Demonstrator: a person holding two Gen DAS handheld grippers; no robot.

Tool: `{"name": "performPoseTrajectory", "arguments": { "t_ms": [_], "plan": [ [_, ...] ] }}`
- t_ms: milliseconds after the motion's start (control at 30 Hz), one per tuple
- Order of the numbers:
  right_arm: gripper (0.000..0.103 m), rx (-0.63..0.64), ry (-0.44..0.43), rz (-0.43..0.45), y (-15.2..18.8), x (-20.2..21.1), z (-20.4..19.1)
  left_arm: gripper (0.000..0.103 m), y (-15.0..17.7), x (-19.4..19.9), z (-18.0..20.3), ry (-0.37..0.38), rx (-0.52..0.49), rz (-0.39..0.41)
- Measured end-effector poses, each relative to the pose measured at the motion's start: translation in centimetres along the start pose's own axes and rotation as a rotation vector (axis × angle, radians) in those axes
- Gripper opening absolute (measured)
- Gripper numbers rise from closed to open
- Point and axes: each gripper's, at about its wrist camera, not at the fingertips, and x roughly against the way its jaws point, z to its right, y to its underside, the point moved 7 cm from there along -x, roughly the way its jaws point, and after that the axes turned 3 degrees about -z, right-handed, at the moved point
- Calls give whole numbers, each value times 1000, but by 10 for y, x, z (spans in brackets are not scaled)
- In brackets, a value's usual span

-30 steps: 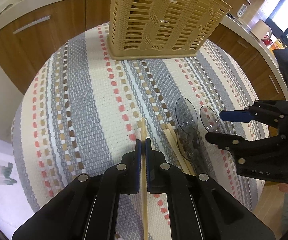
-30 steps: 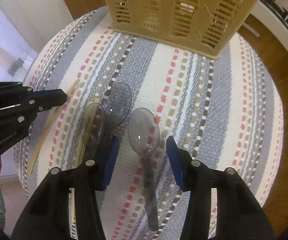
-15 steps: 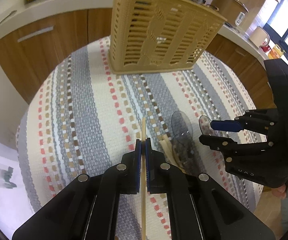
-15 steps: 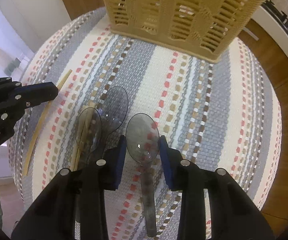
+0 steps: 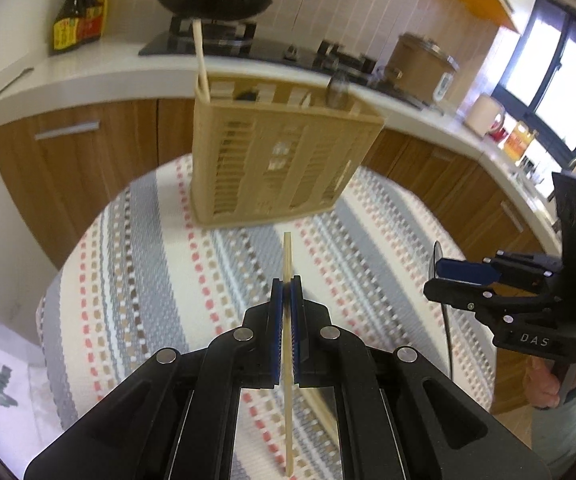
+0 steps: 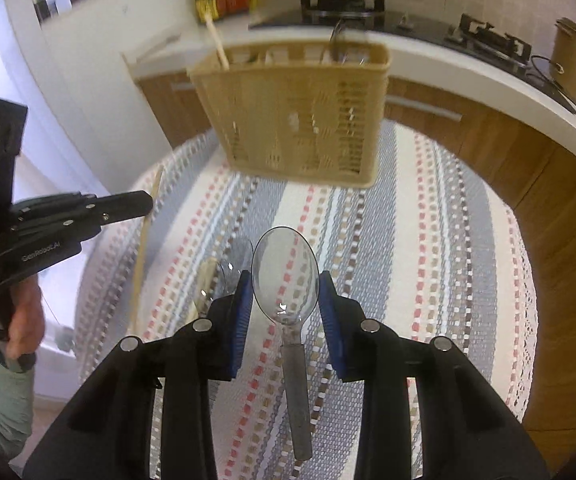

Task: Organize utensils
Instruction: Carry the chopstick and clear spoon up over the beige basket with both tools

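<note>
Left wrist view: white letters "DAS" are readable on the black body of the right hand-held gripper at the right edge; the yellow and red labels on the sauce bottles standing on the kitchen counter are too blurred to read. The left hand-held gripper is clenched on a wooden chopstick, its blue pads pressed against the stick's sides. The chopstick runs lengthwise between the fingers, its tip reaching past them toward the beige slotted utensil basket, which stands at the far side of the worktop with its striped woven cloth. Another chopstick stands in the basket's left end. The right hand-held gripper holds a clear spoon, seen edge-on here.

Right wrist view: "GenRobot.AI" is printed on the side of the left hand-held gripper, held by a hand at the left edge. The right hand-held gripper grasps a clear plastic spoon with a grey handle; its blue pads press the two edges of the bowl, and the handle runs back between the fingers. More clear spoons and chopsticks lie on the cloth just left of the fingers. The utensil basket stands beyond.
</note>
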Motion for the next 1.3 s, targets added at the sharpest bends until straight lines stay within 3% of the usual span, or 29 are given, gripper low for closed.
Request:
{"name": "performPoseTrajectory", "arguments": {
  "t_ms": [267,400,667,800,1100,1300],
  "plan": [
    [30,-11,-31,117,-23,19,1,1,-17,30,-1,64,14,135],
    [30,10,-36,232,-45,40,-6,1,-36,46,-2,92,27,219],
    [30,-6,-20,489,-127,90,-4,1,-123,96,5,104,10,441],
    [30,-59,-16,555,-174,92,10,0,-163,107,10,40,-34,511],
    [30,-145,-27,645,-232,58,44,0,-205,88,-12,-7,-37,535],
    [30,-152,-6,610,-230,22,61,0,-201,59,-32,-14,-26,490]
  ]
}}
